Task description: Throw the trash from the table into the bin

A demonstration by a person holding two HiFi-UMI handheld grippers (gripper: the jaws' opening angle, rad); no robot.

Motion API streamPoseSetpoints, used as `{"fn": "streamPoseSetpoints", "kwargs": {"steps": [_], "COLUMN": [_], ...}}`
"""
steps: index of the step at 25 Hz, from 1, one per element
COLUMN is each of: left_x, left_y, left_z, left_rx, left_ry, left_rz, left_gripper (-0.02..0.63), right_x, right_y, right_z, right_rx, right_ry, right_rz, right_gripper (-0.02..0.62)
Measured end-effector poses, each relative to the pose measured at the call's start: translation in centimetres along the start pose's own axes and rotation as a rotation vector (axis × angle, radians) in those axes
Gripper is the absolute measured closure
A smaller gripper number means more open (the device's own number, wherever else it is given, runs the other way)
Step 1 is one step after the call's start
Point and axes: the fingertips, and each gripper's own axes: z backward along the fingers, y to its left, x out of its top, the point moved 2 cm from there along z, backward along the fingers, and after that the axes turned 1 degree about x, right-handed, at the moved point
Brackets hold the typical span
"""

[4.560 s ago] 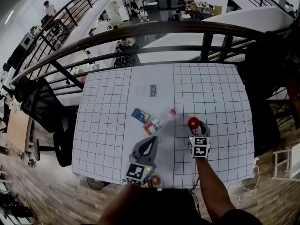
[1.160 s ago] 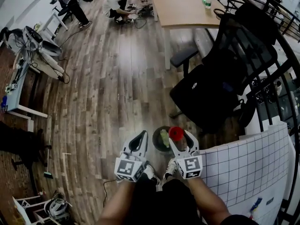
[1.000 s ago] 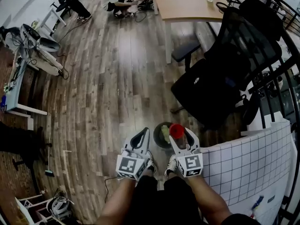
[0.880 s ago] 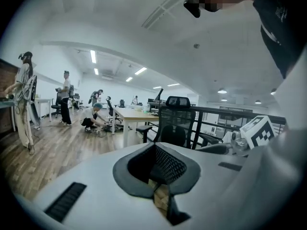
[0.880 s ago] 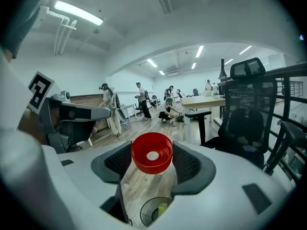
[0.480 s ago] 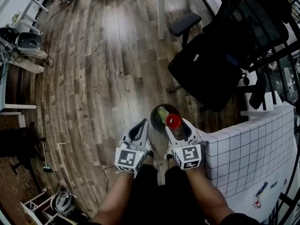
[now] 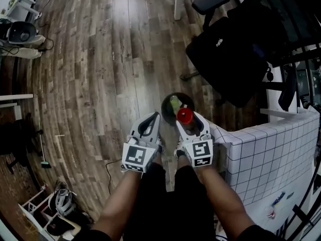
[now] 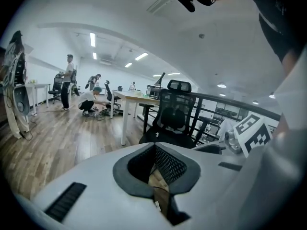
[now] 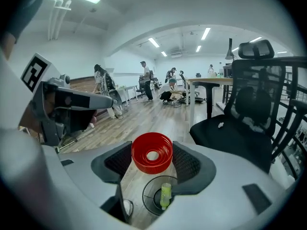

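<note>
A red bottle cap (image 7: 184,115) (image 9: 152,151) sits between the pads of my right gripper (image 7: 186,119) (image 9: 152,161), which is shut on it. The cap hangs over the near rim of a small round black bin (image 7: 170,100) (image 9: 144,199) on the wooden floor. A yellow-green bottle (image 7: 174,103) (image 9: 166,194) lies inside the bin. My left gripper (image 7: 154,117) (image 8: 154,152) is held beside the right one, to the left of the bin, shut with nothing in it.
The gridded table (image 7: 271,154) stands at the right, with small pieces of trash (image 7: 275,203) on it. A black office chair (image 7: 235,44) (image 9: 240,123) is just beyond the bin. A cable (image 7: 108,170) lies on the floor at the left. People work far across the room (image 9: 168,87).
Both grippers have sunk toward the bin, side by side, and the head view has tipped further down. The red cap stays in the right gripper.
</note>
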Motion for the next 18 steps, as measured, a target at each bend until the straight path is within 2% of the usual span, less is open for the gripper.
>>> {"fn": "streamPoseSetpoints", "kwargs": {"steps": [5,10,18], "left_x": [-0.9,-1.2,-0.2], "left_y": [0.4,0.5,0.1], "left_z": [0.0,-0.3,-0.3], "left_rx": [-0.007,-0.006,-0.011], "left_ry": [0.021,0.028,0.02], "left_rz": [-0.001,0.003,-0.003], "left_gripper": [0.588,0.588,0.588], "right_x": [-1.2,-1.4,-0.4], "right_y": [0.2,-0.4,-1.0], "right_z": [-1.5,-1.9,-0.2], "right_rx": [0.041,0.02,-0.001], "right_ry": [0.02,0.04,0.027], "right_rz": [0.002,-0.002,-0.002], "right_gripper": [0.302,0.264,0.262]}}
